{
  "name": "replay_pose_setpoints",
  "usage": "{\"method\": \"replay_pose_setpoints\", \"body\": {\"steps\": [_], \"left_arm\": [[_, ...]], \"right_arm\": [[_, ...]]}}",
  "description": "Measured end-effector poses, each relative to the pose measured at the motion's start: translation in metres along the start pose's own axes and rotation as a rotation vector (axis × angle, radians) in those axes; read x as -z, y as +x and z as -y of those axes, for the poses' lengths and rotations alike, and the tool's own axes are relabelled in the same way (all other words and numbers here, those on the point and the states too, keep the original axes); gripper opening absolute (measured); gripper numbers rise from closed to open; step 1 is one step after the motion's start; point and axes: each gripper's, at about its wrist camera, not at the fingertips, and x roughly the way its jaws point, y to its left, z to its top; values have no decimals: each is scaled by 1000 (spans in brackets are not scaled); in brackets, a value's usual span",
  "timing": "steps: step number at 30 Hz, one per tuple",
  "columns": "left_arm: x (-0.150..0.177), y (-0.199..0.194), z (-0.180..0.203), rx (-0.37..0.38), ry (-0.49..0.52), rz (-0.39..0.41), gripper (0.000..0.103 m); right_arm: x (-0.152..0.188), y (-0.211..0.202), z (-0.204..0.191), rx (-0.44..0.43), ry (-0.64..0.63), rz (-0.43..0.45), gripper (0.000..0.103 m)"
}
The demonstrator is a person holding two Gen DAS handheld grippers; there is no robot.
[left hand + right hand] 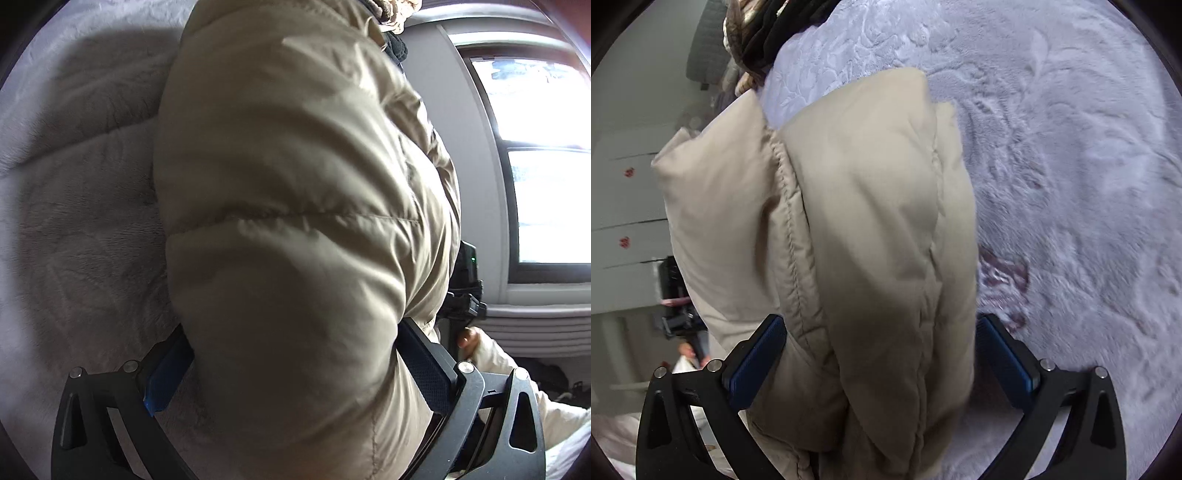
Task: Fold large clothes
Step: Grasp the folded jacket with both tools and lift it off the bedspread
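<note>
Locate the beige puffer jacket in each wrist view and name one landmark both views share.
Left wrist: the beige puffer jacket fills the centre from top to bottom, bulging between the left gripper's blue pads.
Right wrist: it runs from upper centre to the bottom, left of middle, between the right gripper's wide-set pads.
Shared landmark: the pale plush blanket under the jacket.

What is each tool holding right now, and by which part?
Left tool grips the beige puffer jacket across a padded fold. Right tool straddles it, pads apart, holding nothing.
</note>
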Motion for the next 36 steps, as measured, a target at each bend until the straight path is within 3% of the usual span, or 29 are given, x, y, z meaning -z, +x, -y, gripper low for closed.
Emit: {"method": "replay_pose_setpoints", "body": {"steps": [4,10,12,14,16,21,26,36], "left_arm": [[-2,10,-6,30,-30,-4,103],[1,10,8,-24,-40,52,101],[4,4,18,-45,-20,84,91],[7,-4,25,-47,-5,113,85],[10,-14,34,-40,11,138,82],[17,-43,49,-19,56,188,82],[16,-88,40,-11,67,231,82],[9,-201,-42,-57,55,275,82]], "right_arm": [[-13,14,-8,-78,-20,-19,103],[-20,33,-20,-101,40,-19,101],[-17,31,-25,-116,48,-10,85],[-14,26,-32,-139,53,15,61],[-11,22,-44,-160,34,28,52],[-1,18,-80,-182,-25,53,50],[7,35,-123,-204,-63,80,50],[24,147,-223,-216,-113,73,50]]}}
